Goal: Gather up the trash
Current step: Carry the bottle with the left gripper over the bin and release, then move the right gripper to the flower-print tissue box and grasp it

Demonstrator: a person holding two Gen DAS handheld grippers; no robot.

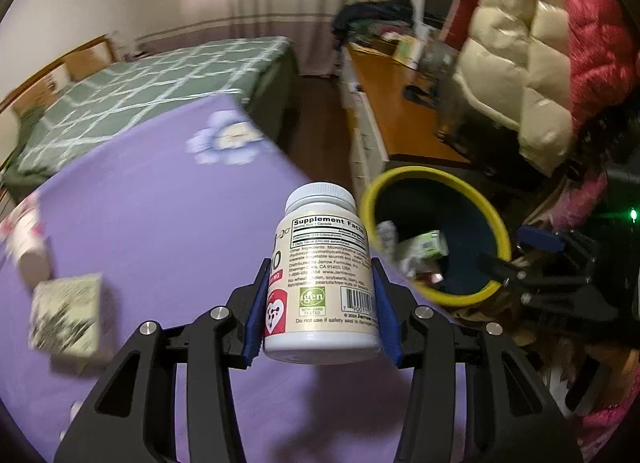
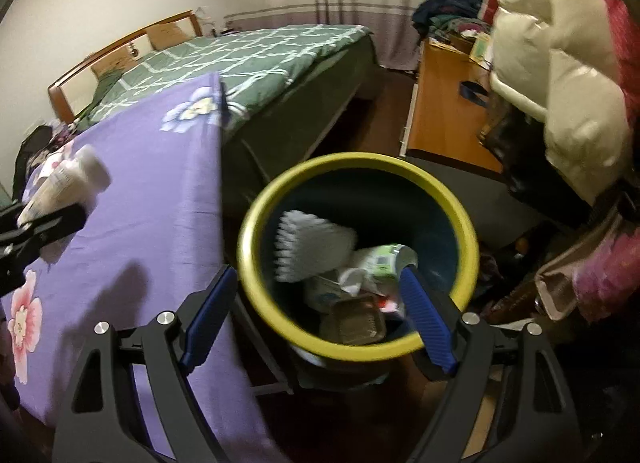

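Note:
My left gripper is shut on a white supplement bottle with a white cap, held above the purple tablecloth. It also shows at the left of the right wrist view. The yellow-rimmed dark trash bin stands to the bottle's right, off the table edge. My right gripper is open and empty over the bin. A white ribbed item, a green-and-white packet and a brown tray lie in the bin.
A small patterned box and a white-and-red bottle lie on the tablecloth at left. A green checked bed is behind. A wooden desk and hanging padded jackets are at right.

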